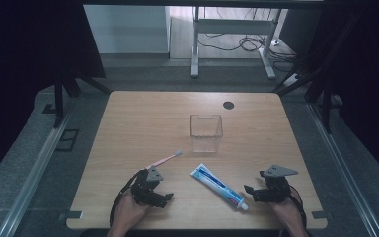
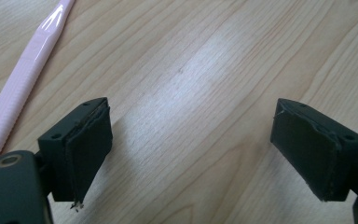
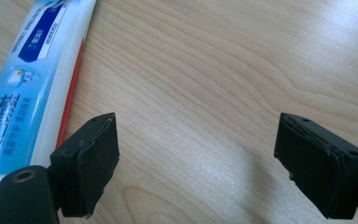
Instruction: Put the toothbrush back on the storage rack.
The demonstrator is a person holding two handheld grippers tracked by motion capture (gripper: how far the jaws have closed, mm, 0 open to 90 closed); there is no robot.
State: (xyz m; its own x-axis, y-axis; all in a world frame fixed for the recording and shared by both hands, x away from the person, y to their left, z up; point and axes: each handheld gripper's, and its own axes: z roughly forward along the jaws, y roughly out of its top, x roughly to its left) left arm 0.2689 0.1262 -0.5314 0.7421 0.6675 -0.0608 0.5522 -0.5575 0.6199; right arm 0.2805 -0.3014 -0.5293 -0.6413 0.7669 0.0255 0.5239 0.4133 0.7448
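Both tongs (image 1: 170, 197) (image 1: 246, 189) gape empty; toothpaste tube (image 1: 218, 185) lies diagonally, cap toward the near right.

The right gripper (image 3: 198, 163) hangs low over the wooden table (image 3: 223, 70), its two black jaws standing wide apart with only bare wood between them. A toothpaste tube (image 3: 32, 88) lies just beside the left jaw, perhaps touching it, running to the upper left.
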